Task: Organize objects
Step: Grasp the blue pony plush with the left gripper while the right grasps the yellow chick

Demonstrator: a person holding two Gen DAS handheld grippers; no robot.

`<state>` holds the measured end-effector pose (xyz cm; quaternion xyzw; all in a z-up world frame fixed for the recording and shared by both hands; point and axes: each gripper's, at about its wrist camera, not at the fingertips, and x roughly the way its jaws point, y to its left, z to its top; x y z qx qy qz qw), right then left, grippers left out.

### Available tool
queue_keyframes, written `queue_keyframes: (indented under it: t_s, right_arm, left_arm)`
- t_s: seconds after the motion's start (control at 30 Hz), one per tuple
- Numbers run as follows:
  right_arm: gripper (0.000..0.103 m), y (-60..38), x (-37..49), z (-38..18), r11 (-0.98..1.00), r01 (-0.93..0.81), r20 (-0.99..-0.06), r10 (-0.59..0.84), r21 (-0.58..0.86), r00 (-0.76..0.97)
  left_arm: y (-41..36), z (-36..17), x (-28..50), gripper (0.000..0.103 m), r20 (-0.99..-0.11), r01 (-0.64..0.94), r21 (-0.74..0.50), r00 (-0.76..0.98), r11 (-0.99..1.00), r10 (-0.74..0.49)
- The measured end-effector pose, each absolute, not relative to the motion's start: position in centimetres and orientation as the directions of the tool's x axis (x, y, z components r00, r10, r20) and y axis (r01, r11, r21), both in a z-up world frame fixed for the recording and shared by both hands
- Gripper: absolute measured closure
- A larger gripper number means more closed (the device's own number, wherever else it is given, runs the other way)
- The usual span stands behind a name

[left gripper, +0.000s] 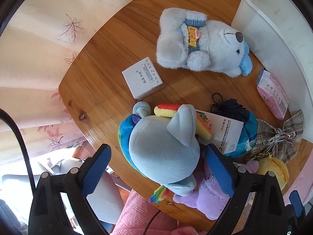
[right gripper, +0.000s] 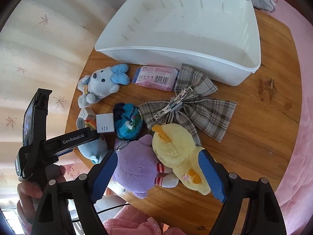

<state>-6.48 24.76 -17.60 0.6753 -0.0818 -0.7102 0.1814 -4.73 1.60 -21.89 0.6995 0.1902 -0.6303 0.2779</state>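
Right gripper fingers straddle purple plush; left gripper straddles blue plush.

A round table of warm honey-brown varnished wood, with dark knots and long grain lines, fills the middle of both views. Behind it hangs a cream pleated curtain printed with faint pink and brown leaves, lit softly by daylight from that side. On the opposite side, just beside the table's edge, lies a pale pink fabric surface. The wood shines glossy where the light falls on it.
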Motion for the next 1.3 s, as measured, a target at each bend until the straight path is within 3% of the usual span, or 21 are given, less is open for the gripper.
queue_keyframes:
  t_s: [0.23, 0.47, 0.93, 1.3]
  right_arm:
    - [0.024, 24.7, -7.0, -21.0, -0.919, 0.079, -0.922, -0.382, 0.385, 0.059]
    - [0.026, 24.2, -7.5, -22.1, -0.931, 0.124, -0.939, -0.341, 0.343, 0.045]
    - [0.048, 24.4, -7.3, -22.9, -0.925, 0.228, -0.952, -0.302, 0.305, 0.048]
    - [0.050, 24.2, -5.9, -20.8, -0.917, 0.281, -0.958, -0.283, 0.283, 0.042]
  left_arm:
    - [0.9, -23.1, -4.2, 0.008, -0.987, 0.647, 0.146, 0.146, -0.748, -0.066]
    - [1.6, -24.3, -3.8, 0.020, -0.988, 0.635, 0.098, 0.157, -0.766, 0.004]
    - [3.1, -23.7, -2.8, 0.023, -0.992, 0.611, 0.112, 0.121, -0.784, -0.047]
    - [3.4, -21.1, -1.9, 0.024, -0.986, 0.538, 0.168, 0.106, -0.826, -0.132]
